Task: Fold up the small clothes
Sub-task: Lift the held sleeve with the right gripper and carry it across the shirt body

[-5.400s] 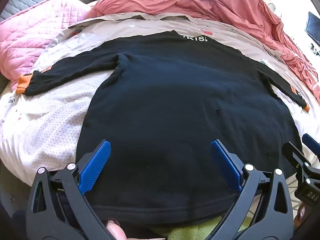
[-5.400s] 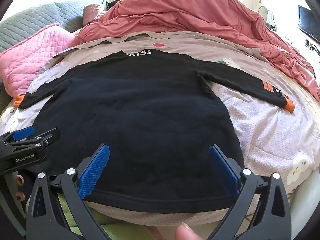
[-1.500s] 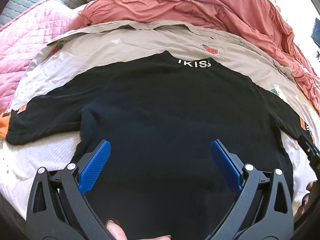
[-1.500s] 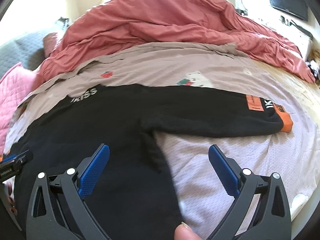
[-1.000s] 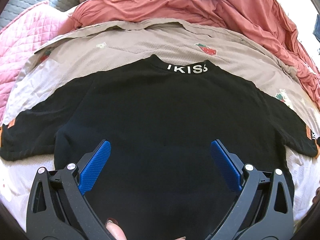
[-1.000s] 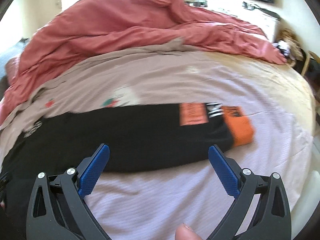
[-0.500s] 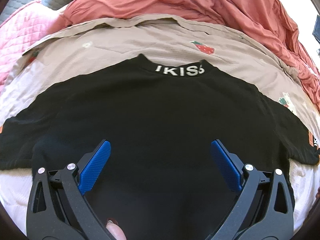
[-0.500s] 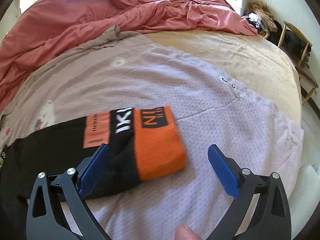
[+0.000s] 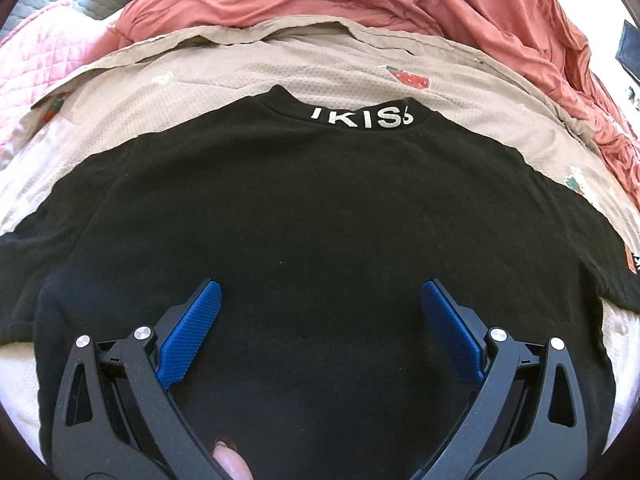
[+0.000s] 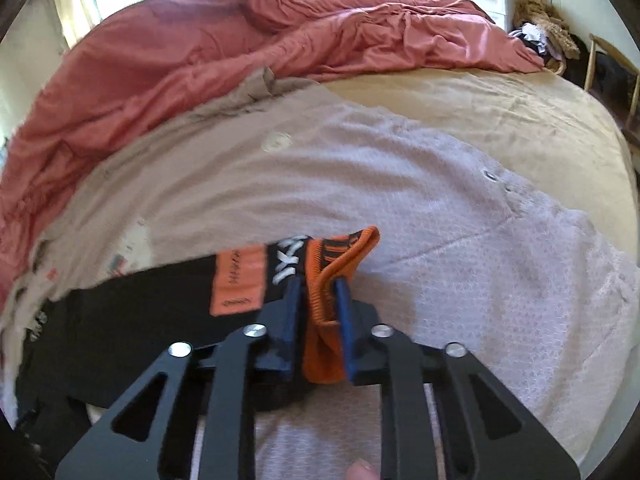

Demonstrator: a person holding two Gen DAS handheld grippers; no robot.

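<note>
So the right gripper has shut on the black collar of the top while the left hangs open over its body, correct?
Not the collar. The right gripper is shut on the orange cuff at the sleeve's end, as the right wrist view shows. The collar lies untouched in the left wrist view, where the left gripper does hang open over the top.

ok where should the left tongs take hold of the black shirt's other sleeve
At its cuff, mirroring the right tongs, which are shut on the orange cuff. The left sleeve lies flat and runs off the left edge of the left view, so its cuff is out of sight. Probably bring the open left tongs in from the outer end, along the sleeve, pinching the cuff's edge.
</note>
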